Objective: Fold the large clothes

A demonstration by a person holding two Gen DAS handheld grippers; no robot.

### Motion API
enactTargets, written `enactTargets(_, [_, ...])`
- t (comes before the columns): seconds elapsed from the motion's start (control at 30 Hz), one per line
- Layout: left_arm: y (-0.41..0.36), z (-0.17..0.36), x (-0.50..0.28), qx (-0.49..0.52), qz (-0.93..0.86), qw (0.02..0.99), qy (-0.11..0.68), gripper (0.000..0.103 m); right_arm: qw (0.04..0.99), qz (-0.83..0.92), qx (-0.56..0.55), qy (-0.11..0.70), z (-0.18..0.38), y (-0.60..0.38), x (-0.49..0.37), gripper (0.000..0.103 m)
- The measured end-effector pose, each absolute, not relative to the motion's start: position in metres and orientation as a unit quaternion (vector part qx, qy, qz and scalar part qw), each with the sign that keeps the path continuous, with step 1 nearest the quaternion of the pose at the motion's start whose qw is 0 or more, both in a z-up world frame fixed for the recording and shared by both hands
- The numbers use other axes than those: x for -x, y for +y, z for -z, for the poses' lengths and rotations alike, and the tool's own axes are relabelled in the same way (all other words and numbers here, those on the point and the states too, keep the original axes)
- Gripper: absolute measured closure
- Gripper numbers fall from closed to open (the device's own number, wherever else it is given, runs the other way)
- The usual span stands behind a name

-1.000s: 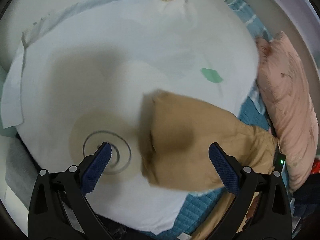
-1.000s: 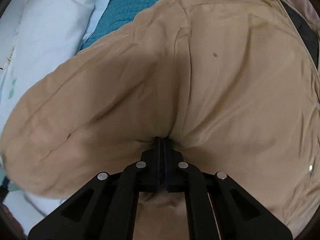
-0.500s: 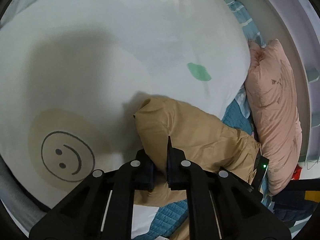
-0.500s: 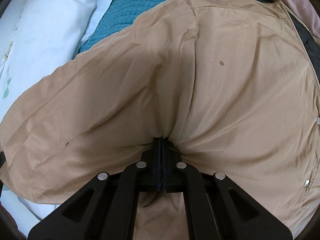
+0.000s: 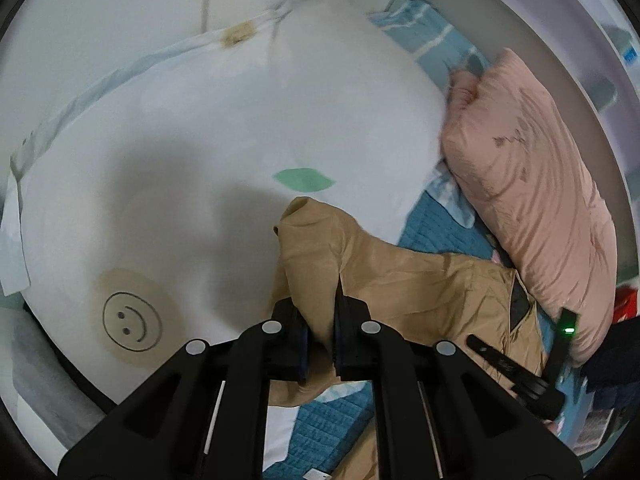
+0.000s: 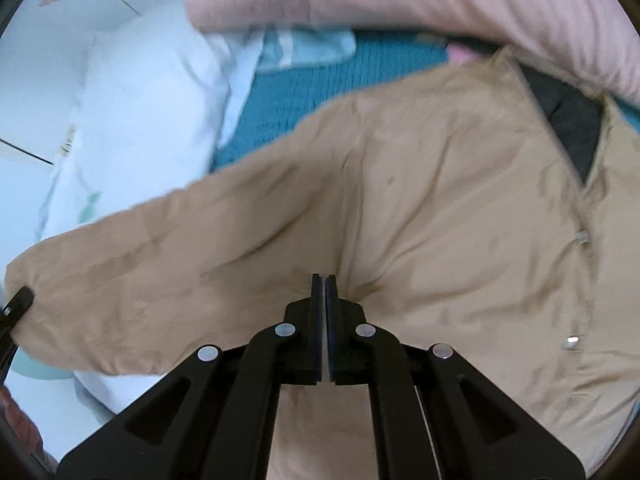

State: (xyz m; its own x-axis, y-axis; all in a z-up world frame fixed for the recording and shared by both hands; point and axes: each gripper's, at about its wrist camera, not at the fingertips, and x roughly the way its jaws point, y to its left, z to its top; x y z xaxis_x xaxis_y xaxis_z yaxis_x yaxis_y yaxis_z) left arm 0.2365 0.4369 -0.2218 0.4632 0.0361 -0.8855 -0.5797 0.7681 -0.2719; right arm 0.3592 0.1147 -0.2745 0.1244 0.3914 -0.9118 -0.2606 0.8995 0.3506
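Since a second ago the left gripper [image 5: 319,322] has gone from spread wide over the white pillow to pinched on the sleeve end of the tan jacket [image 5: 404,276], and that cloth now stands up in a peak above the pads instead of lying flat; in the right wrist view more of the jacket and bedding shows than before. The left jaws are pressed together with a fold of tan fabric between them. The right gripper [image 6: 324,294] is also clamped: its pads [image 6: 317,300] meet on a tuck of the jacket [image 6: 440,216], creases radiating out from the pinch. The jacket lies spread on the teal quilted bedspread [image 6: 304,92], its dark lining [image 6: 568,116] showing at the open collar on the far right, snaps [image 6: 572,342] along the right edge. Its sleeve runs left, onto the white pillow [image 5: 224,128], which carries a green leaf print [image 5: 304,180] and a smiley-face patch [image 5: 132,322] near left. A pink quilt [image 5: 532,184] lies bunched on the right, touching the jacket's far edge. The right gripper's black body with a green light [image 5: 569,330] shows at the near right of the left wrist view.
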Motion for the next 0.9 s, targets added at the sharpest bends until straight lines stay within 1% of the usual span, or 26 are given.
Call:
enactTargets(0.2, [0.383,0.211,-0.261,0.262,-0.155,0.819,0.486,0.095,0.77,-0.218,-0.077,0.595,0.249,0.07,-0.354,0.101])
enactTargets(0.27, [0.357,0.206,-0.274,0.254,-0.136,0.824,0.489,0.095,0.779,-0.213,-0.077,0.585,0.251,0.068,-0.36,0.101])
enactTargets(0.4, [0.305,0.197,-0.298,0.238,-0.104,0.831,0.491,0.095,0.791,-0.208,-0.105,0.566,0.226,0.008,-0.34,0.101])
enactTargets(0.67, [0.172,0.184,-0.349,0.211,-0.019,0.841,0.498,0.095,0.824,-0.144,-0.123,0.533,0.218,-0.084,-0.323,0.101])
enactTargets(0.9, [0.059,0.189,-0.379,0.193,0.05,0.836,0.512,0.095,0.83,-0.094,-0.153,0.528,0.226,-0.177,-0.308,0.101])
